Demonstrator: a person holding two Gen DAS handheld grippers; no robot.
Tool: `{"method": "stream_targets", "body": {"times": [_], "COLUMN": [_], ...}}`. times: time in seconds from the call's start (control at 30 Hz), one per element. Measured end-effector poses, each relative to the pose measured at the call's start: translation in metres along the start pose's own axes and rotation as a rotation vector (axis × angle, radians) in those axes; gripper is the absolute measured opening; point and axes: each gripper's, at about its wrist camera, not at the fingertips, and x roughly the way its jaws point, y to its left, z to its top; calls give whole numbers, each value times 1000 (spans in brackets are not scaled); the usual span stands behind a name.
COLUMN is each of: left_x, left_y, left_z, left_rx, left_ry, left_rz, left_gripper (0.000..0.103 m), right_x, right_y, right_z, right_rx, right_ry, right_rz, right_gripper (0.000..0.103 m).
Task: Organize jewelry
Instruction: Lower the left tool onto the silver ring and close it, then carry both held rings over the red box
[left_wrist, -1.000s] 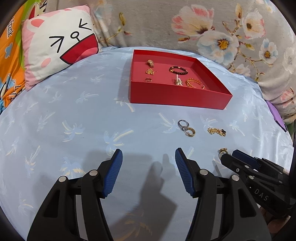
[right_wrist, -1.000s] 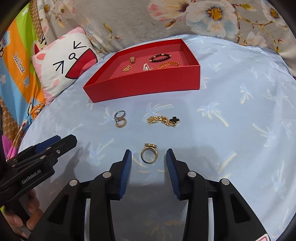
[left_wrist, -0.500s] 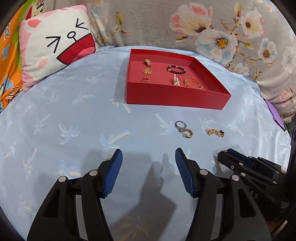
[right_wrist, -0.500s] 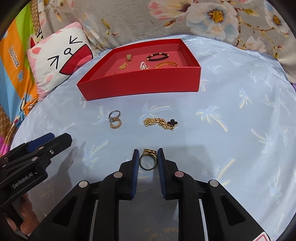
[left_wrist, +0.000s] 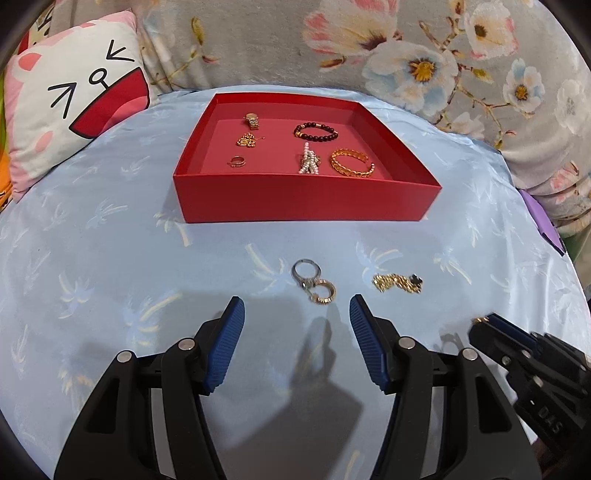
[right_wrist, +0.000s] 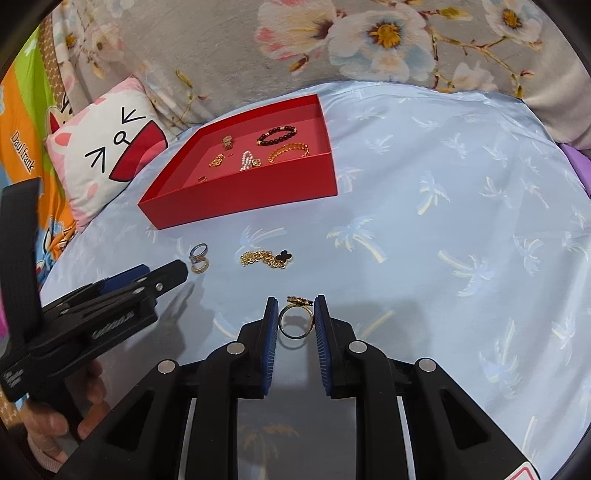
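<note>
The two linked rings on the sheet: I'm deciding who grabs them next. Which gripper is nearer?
Left. The left gripper, open and empty, has the linked rings just ahead of its fingertips. The right gripper, shut on a gold ring, sits farther off to their right.

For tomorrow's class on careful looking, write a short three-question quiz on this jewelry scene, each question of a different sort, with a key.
1. True or false: the right claw grips a gold ring.
2. How many pieces lie in the red box? A) three B) six C) nine
3. Fill in: the two rings on the blue sheet lie just ahead of the ____ claw.

Key: 1 true; 2 B; 3 left. Also on the sheet: a gold chain with a black clover.
</note>
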Motion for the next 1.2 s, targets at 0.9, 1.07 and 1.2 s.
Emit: {"method": "stream_targets", "body": {"times": [0.9,1.07,1.2], "left_x": [24,-7,-35], "left_y": [-3,15,33], "left_z": [19,23,33], "left_rx": [14,-27,-42], "left_ry": [19,-19,-58], "left_rz": [47,28,35], "left_gripper": [19,19,19], "right_x": [0,-10,-21], "right_y": [-5,0,7], "right_z": [5,9,16], "right_rx": [11,1,-14], "right_ry": [-18,-38,-65], "right_rz": [41,45,57], "right_gripper": [18,18,18]}}
